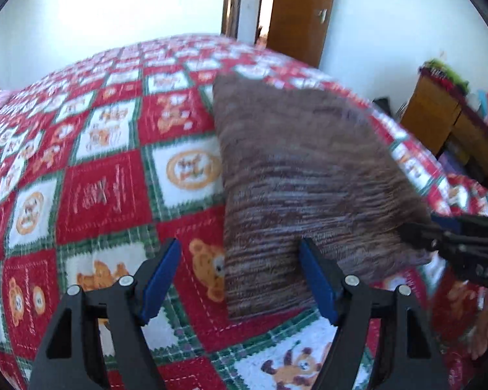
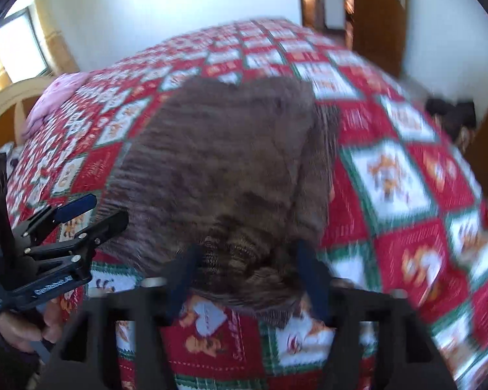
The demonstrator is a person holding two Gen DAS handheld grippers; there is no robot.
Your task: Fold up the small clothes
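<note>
A brown knitted garment (image 1: pixel 309 175) lies folded on a bed under a red, white and green teddy-bear quilt (image 1: pixel 107 191). The left claw (image 1: pixel 240 279) stands released, its right finger over the garment's near edge, gripping nothing. The right claw (image 2: pixel 247 276) looks clenched on the garment's near hem, bunched between its fingers, though that view is blurred.

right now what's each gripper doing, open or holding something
left gripper: open, holding nothing
right gripper: looks closed on the near edge of the brown sweater
</note>
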